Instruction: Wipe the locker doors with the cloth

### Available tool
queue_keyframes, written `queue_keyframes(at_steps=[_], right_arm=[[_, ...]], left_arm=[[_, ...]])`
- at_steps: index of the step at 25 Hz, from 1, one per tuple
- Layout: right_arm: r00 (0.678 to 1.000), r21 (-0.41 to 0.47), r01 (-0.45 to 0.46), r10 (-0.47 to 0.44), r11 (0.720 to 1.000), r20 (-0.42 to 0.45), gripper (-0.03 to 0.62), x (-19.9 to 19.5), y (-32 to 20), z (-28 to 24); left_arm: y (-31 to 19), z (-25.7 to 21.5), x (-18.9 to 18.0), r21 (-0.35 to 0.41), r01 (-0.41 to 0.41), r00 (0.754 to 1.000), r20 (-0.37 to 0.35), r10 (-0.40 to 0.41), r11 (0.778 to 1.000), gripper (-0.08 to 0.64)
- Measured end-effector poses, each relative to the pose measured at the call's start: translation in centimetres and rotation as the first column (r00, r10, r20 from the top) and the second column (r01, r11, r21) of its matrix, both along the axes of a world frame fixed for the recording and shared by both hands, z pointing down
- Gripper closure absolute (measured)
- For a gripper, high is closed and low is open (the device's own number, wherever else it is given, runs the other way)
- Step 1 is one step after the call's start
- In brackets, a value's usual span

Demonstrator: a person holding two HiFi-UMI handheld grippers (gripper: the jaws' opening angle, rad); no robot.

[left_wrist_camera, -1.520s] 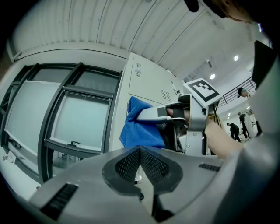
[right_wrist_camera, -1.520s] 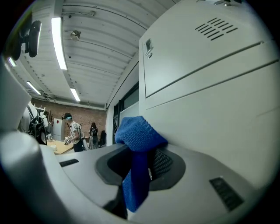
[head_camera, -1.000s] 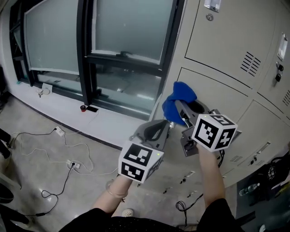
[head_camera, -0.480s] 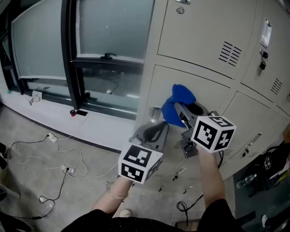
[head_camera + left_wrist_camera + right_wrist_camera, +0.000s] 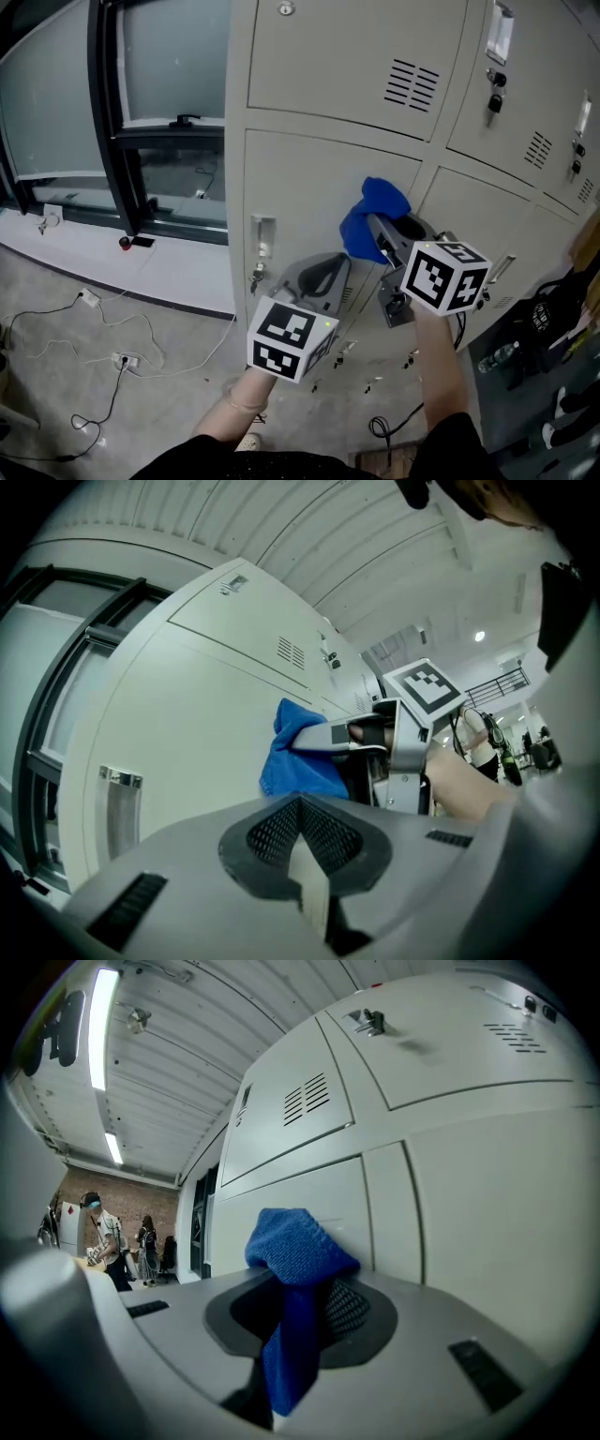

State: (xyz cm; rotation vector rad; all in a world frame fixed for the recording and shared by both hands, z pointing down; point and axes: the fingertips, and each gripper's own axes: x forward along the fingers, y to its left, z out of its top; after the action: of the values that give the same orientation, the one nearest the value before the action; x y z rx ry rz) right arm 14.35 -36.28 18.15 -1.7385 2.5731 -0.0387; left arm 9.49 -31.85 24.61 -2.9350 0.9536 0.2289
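Swung right since a second ago, so way less window (image 5: 169,66) and mostly beige locker doors (image 5: 309,178) across the head view now, plus a metal handle (image 5: 262,236) in plain sight on the lower one. Same deal with the right claw (image 5: 380,234) though: still clamped tight on the blue cloth (image 5: 373,208), bunched up right in front of that lower door, can't tell if actually touching. Left claw (image 5: 323,274) pinched closed on nothing, parked low and just left of the right one, same as before.
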Motion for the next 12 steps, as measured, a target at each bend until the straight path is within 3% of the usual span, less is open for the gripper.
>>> queue_keyframes(at_steps=[12], right_arm=[[1.000,-0.011,-0.008,0.008,1.000,0.022,0.508,5.2,1.2,0.4]], left_arm=[[0.6,0.0,4.5,-0.011,-0.017,1.000,-0.023,0.017,1.000,0.554]])
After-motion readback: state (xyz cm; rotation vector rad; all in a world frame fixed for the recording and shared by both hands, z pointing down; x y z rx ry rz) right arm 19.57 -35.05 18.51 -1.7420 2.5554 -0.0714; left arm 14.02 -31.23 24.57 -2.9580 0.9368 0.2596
